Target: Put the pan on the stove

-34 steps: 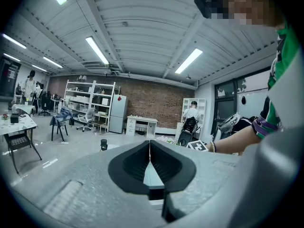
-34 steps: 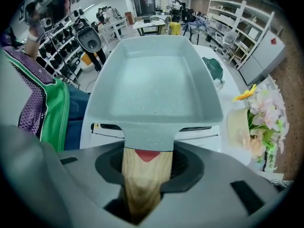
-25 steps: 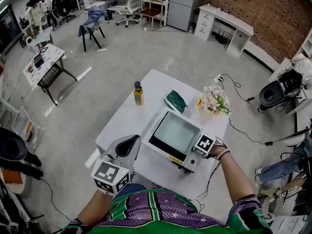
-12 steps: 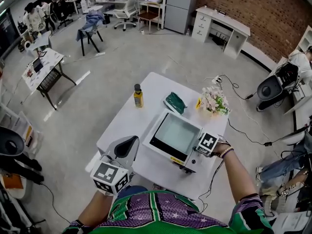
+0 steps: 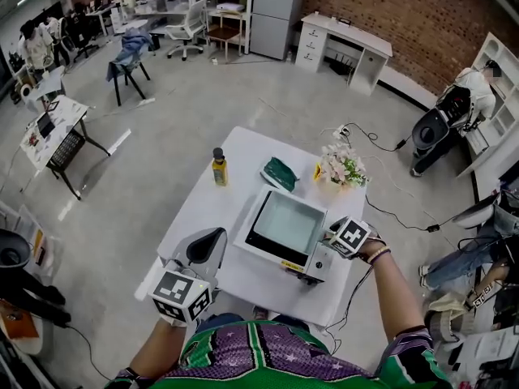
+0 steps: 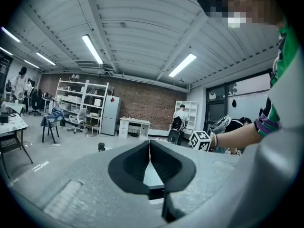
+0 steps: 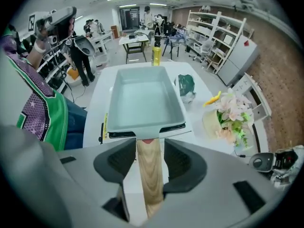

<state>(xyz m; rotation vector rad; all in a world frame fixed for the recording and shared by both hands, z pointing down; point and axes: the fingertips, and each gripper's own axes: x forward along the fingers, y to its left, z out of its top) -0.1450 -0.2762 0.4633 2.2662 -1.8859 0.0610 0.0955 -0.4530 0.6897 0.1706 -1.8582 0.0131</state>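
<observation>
In the head view the left gripper (image 5: 217, 235) sits at lower left over the near corner of the white table (image 5: 203, 209). Its own view shows the two jaws pressed together with nothing between them. That view gives little else: the gripper's grey body fills the lower half and blocks the tabletop, and only the cap of the bottle (image 6: 100, 146) shows above it.

From above, the yellow bottle stands upright near the table's far left edge. A crumpled dark green bundle (image 5: 280, 173) lies to its right, and what it is cannot be made out.

The pan (image 5: 288, 221), rectangular and pale green, rests on the stove (image 5: 320, 264) at the middle of the table. It covers most of the stove, leaving only a dark rim and the near control end showing.

A bunch of flowers (image 5: 340, 167) stands at the far right corner, just beyond the stove.

The right gripper (image 7: 149, 144) is right of centre in the head view, where its marker cube (image 5: 350, 235) hides its jaws and the pan's wooden handle (image 7: 151, 184). Its own view shows the jaws wide apart after just opening. The handle runs between them unclamped, and its near end is cut off by the gripper's body.
</observation>
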